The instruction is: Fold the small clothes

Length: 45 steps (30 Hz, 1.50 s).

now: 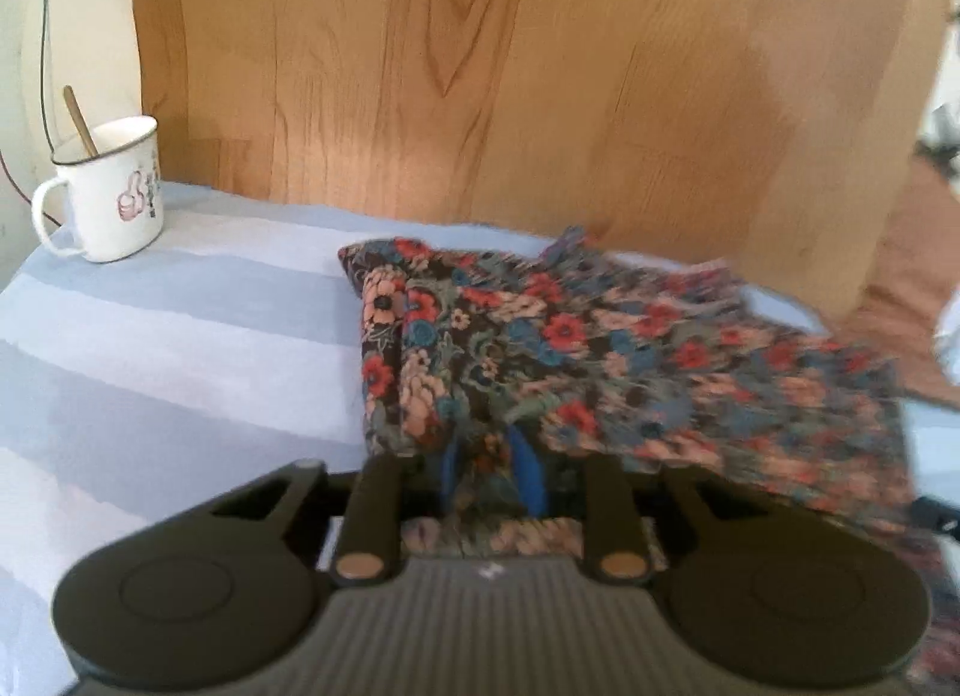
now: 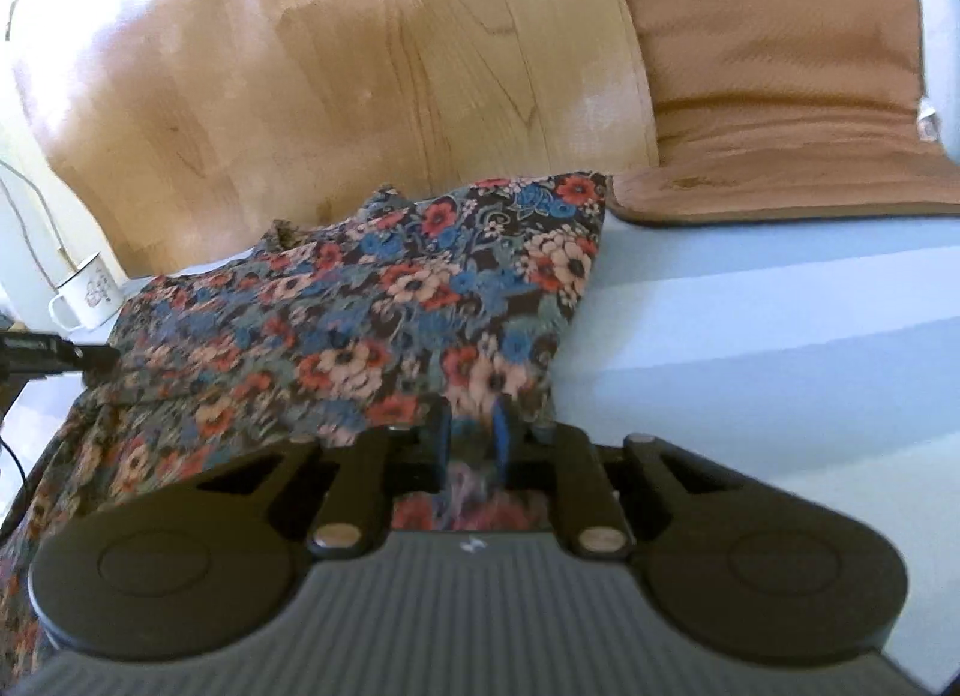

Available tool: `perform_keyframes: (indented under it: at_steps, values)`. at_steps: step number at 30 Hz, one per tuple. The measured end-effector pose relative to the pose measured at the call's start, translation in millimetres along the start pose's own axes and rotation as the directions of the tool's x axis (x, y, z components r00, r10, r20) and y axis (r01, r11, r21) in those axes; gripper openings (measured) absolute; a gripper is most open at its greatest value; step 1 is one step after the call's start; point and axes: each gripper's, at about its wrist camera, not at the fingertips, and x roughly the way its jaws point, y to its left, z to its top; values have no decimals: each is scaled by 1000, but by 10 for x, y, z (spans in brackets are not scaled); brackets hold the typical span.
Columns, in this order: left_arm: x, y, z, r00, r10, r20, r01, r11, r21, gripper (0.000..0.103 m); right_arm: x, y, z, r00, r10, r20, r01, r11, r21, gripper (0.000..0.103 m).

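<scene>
A floral garment (image 1: pixel 600 348) lies on the striped sheet (image 1: pixel 180 336), its far part seemingly folded over — blur hides the layers. Left gripper (image 1: pixel 493 471) and right gripper (image 2: pixel 472 437) each pinch its near edge — folding remains unfinished.

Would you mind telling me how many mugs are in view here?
1: a white mug with a stick in it, at the far left corner of the striped sheet, left of the floral garment.

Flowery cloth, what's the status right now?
Left gripper and right gripper each have the floral garment between their fingers. Part-folded on striped sheet. Mug stands clear.
</scene>
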Motion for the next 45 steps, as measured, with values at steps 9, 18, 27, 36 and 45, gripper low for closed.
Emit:
perform_keyframes:
  at_steps: [9,18,27,36,45]
  values:
    - [-1520,447,-606,993,-8,121,5,1000,27,43,-871,-87,-419,997,29,70,-27,999,-22,33]
    - [-2453,873,-1628,987,127,102,-123,991,-46,44,-1279,-156,-937,993,114,15,-114,993,32,33]
    - [-3575,1501,-2222,913,359,195,-322,926,-196,52,-1610,-122,-1193,989,145,26,-147,987,65,34]
    - [-2798,1310,-2528,994,78,78,-65,984,-164,76,-1970,-133,-1568,987,157,21,-158,985,76,37]
    - [-2273,1212,-2588,987,-154,53,162,952,-259,85,-2136,-219,-1942,986,165,-7,-163,982,94,55]
